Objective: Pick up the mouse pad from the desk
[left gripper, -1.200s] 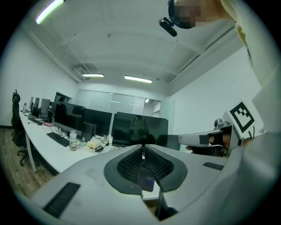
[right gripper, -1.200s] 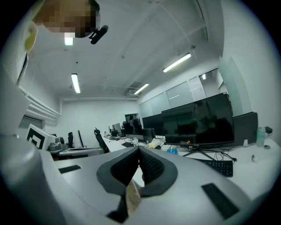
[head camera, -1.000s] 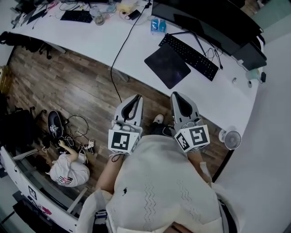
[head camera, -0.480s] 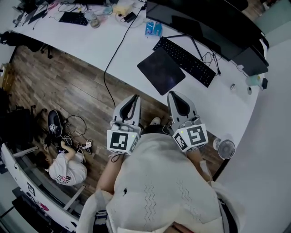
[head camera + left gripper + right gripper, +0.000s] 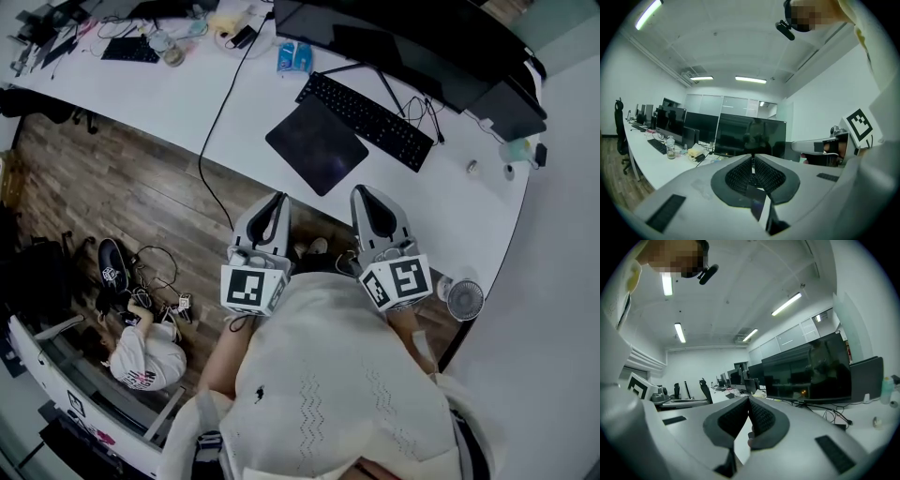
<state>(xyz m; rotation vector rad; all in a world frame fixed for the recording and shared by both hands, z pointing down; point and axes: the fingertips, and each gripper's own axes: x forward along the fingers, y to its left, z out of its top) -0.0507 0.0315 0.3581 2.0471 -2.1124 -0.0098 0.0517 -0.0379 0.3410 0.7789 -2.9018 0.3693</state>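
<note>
Dark rectangular mouse pad (image 5: 317,145) on the white curved desk (image 5: 187,98) sits further left and lower in frame than a second ago: approach under way. Left gripper (image 5: 279,200) and right gripper (image 5: 362,193) are closed, empty, well short.

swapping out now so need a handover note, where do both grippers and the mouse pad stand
Left gripper: shut, empty, just short of the desk.
Right gripper: shut, empty, at the desk's near edge.
Mouse pad: flat on the desk in front of the keyboard, untouched.
Done: nothing yet.
Left: reach in, open the jaws, grip the pad's edge, lift it.
</note>
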